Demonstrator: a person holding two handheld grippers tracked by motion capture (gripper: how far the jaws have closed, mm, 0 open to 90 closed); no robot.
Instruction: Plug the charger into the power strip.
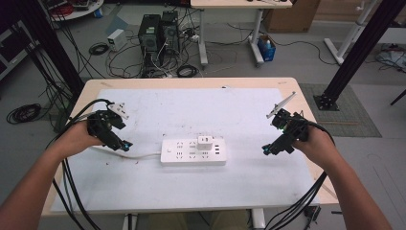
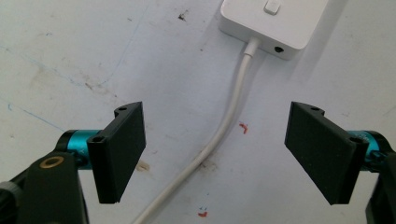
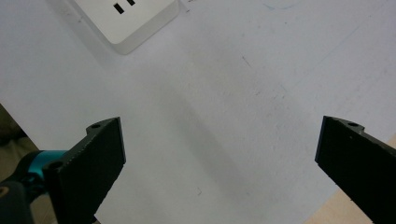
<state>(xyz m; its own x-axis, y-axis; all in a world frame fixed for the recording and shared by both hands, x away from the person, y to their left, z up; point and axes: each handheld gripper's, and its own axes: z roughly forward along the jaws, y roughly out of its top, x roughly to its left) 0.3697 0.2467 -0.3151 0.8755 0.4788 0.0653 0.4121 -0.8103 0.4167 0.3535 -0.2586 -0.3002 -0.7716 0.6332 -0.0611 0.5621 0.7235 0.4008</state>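
The white power strip lies flat near the middle of the white mat, with a small white adapter plugged into its top and its white cord trailing off toward our left. Our left gripper hovers just beside the strip's cord end, jaws spread wide and holding nothing; in the left gripper view the cord runs up between them to the strip's switch end. Our right gripper hangs near the strip's other end, jaws equally wide and empty. We judge the risk to be this: if we pull at the adapter without pinning the strip, the whole strip may lift or slide. Closing the left jaws on the cord instead of the body would give a poor hold.
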